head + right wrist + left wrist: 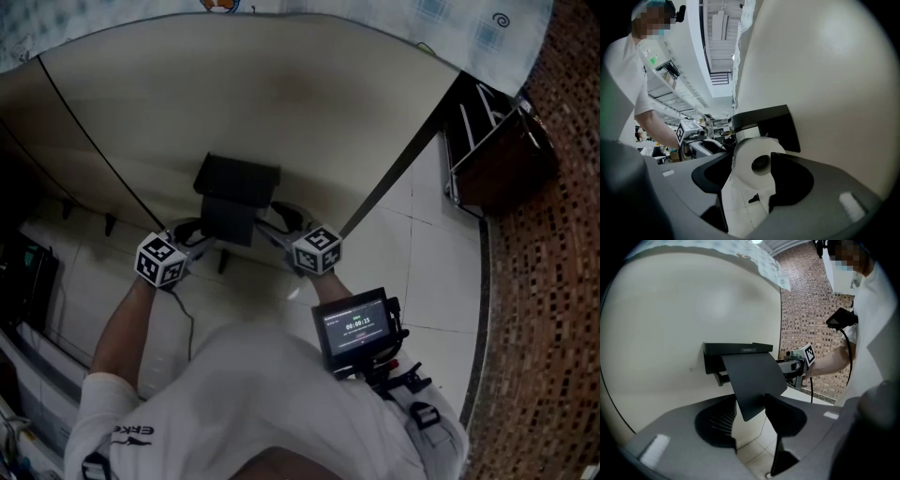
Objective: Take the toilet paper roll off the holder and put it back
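My right gripper (752,161) has its jaws spread, and the toilet paper roll (751,150) stands between them, right under the black holder (780,123). My left gripper (751,404) is spread too, the lower end of the holder's flap (752,376) between its jaws. Behind is the cream wall (281,94).

The head view is dim and underexposed: the wall (281,103) carries one soft brighter patch and falls to murky grey toward the corners, while the small screen (354,324) glows. Both gripper views are brighter, lit from the ceiling (717,61) (its panels glare white), bent fisheye-wise with black vignetted edges and a soft, unfocused foreground. The toilet paper roll (746,152) is nearly blown out; the holder (736,350) reads flat black.
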